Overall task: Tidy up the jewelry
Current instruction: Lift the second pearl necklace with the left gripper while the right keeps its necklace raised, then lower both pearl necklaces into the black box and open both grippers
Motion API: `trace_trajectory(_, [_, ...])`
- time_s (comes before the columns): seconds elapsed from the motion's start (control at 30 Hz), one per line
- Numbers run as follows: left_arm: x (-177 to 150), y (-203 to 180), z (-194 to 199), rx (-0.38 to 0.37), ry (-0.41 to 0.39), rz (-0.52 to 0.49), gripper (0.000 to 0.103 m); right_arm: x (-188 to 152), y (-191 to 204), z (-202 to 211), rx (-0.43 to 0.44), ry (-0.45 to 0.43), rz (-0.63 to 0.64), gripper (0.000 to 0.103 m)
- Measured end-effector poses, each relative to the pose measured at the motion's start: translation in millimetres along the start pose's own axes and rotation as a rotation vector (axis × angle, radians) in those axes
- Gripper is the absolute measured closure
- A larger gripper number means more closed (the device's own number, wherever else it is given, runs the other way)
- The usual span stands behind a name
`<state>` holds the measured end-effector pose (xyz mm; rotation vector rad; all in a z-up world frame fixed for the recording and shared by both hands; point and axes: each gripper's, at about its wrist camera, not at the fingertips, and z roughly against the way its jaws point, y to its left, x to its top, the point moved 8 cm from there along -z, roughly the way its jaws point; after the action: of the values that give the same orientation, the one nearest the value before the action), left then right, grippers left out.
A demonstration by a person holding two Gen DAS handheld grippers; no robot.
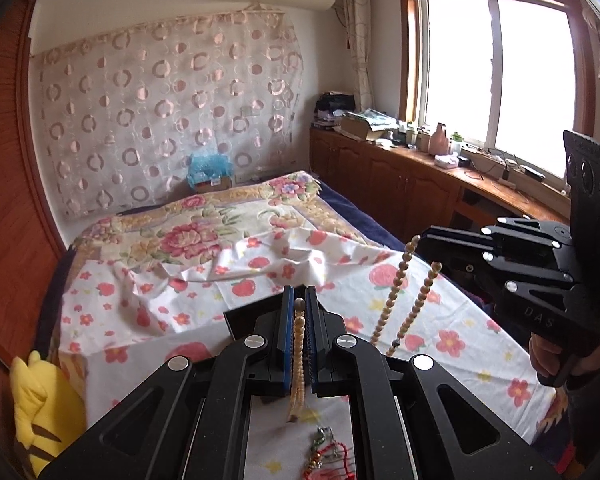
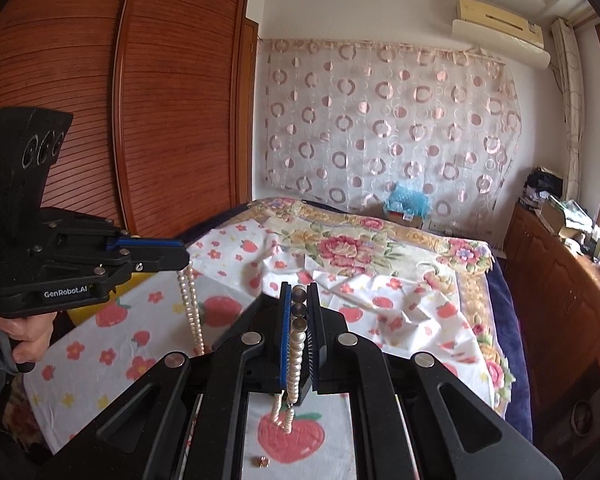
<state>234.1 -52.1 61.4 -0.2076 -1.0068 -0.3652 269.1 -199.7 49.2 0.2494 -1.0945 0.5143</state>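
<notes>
Left wrist view shows both the left gripper (image 1: 299,312) and right gripper (image 2: 299,300) clamped on one pearl necklace (image 1: 299,344) lifted over the bed (image 1: 460,344), nothing stowed, a red charm (image 1: 328,452) waiting.

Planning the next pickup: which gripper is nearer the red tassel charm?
Left. The left gripper hangs right above the red tassel charm; the right gripper is off to the side.
</notes>
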Motion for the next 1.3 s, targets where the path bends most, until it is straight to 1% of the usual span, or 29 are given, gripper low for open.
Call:
trace_trajectory(0.23, [37,14,-1,0.05,-0.042,0.021,0.098,18,-4,-6,-0.009,-0.01,0.002,0.095])
trace_trajectory(0.4, [62,15,-1,0.071,-0.071,0.025,0.098,14,-8,-10,0.001,-0.006,-0.028,0.094])
trace_trajectory(0.57, [68,17,-2,0.077,-0.082,0.027,0.098,15,-9,-14,-0.005,-0.004,-0.025,0.095])
trace_trajectory(0.67, [60,19,-11,0.076,-0.061,0.032,0.098,20,-12,-14,0.001,-0.021,-0.038,0.094])
trace_trajectory(0.83, [34,28,-40,0.064,0.002,0.064,0.098,42,-20,-16,-0.002,-0.052,-0.046,0.094])
trace_trajectory(1.07, [-1,34,-69,0.058,0.066,0.088,0.098,66,-22,-41,-0.019,-0.074,-0.046,0.094])
trace_trajectory(1.17, [-12,35,-75,0.056,0.084,0.095,0.098,64,-24,-58,-0.022,-0.05,-0.062,0.094])
trace_trajectory(1.23, [-18,34,-79,0.054,0.099,0.097,0.098,57,-26,-76,-0.026,-0.019,-0.071,0.094])
trace_trajectory(1.3, [-24,34,-82,0.049,0.111,0.098,0.098,38,-27,-97,-0.01,0.035,-0.092,0.094])
